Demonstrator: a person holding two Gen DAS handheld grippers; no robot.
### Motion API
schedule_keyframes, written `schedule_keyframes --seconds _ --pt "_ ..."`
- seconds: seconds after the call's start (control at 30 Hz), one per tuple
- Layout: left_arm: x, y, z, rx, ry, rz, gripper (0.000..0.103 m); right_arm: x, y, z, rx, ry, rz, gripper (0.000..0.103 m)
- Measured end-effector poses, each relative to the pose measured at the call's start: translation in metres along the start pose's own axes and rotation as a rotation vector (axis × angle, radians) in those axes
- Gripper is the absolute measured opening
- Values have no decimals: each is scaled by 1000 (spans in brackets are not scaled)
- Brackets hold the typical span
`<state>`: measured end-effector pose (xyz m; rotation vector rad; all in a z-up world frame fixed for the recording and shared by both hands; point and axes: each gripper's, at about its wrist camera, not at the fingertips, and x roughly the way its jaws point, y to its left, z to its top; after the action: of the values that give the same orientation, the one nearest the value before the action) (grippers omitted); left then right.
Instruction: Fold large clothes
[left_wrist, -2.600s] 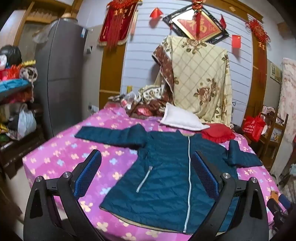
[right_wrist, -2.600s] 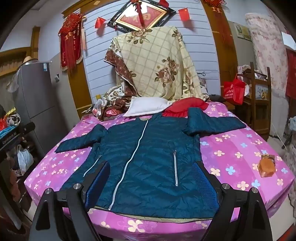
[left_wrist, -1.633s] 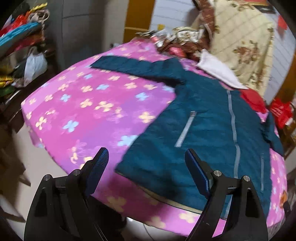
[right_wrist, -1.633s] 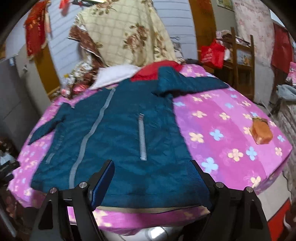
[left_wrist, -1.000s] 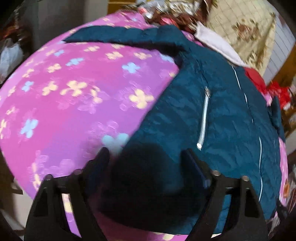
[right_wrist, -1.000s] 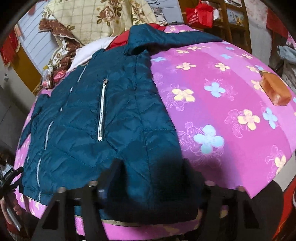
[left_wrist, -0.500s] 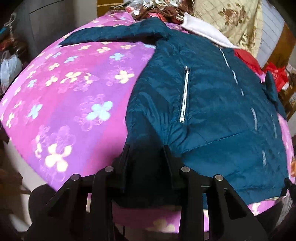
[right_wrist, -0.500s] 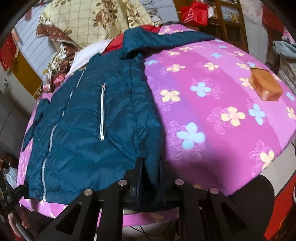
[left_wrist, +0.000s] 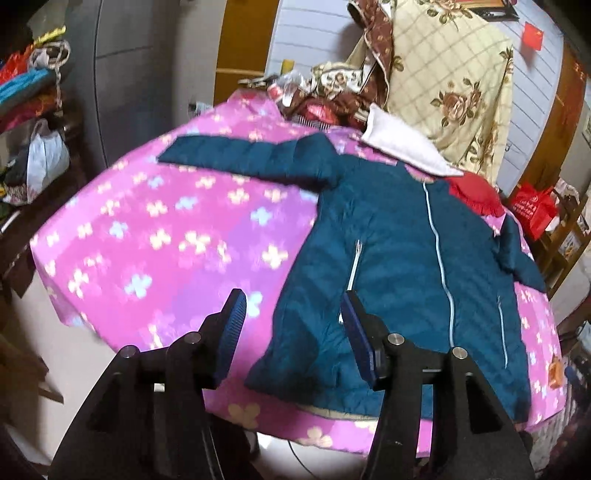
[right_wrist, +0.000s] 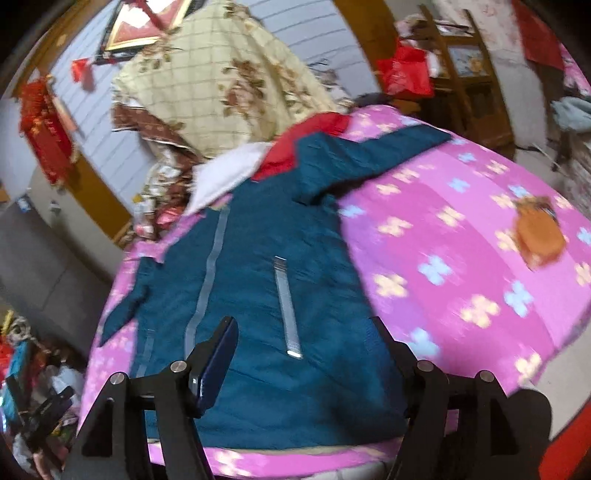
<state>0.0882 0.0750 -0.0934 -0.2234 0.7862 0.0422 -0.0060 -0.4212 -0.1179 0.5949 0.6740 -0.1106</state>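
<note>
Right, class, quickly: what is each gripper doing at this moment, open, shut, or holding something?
Left gripper: open, holding nothing, above the jacket's hem corner.
Right gripper: open, holding nothing, over the jacket's other hem corner.

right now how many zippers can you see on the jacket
3 on the jacket. The centre zipper runs down the front; one pocket zipper lies left of it, the other pocket zipper right of it. Others may be hidden.

Pink flowered bed (left_wrist: 155, 236), perhaps a grey fridge (left_wrist: 122, 74) behind.
</note>
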Motion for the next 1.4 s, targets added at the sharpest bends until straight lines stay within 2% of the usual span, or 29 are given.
schedule_keyframes --seconds 0.1,0.23,0.27,0.33,0.43,0.57,0.67,0.87,1.07,1.27,1.4 --pt "-8 5 24 -4 -29 -19 53 3 47 17 -62 6 93 68" --pt "-6 23 68 -30 -57 16 54 37 110 26 -142 60 201 68" --pt "-2 29 77 -40 -57 26 55 52 123 25 -154 79 211 68" --pt "12 49 98 -86 -58 41 67 84 146 20 -185 103 203 68" --pt "41 80 127 -160 -78 32 68 137 166 10 -211 156 171 68" --pt "101 131 158 -295 -21 -44 68 193 171 -3 -183 207 194 68" --pt "144 168 171 -433 16 -56 68 231 167 -11 -171 233 219 68" --pt "217 216 189 -553 62 -49 68 279 155 -24 -166 300 284 68" --pt "289 255 196 -733 89 -128 67 284 155 -35 -237 285 304 69" --pt "328 273 207 -768 87 -150 67 288 152 -44 -262 260 294 69" --pt "344 278 219 -772 50 -157 68 290 152 -45 -272 255 292 69"
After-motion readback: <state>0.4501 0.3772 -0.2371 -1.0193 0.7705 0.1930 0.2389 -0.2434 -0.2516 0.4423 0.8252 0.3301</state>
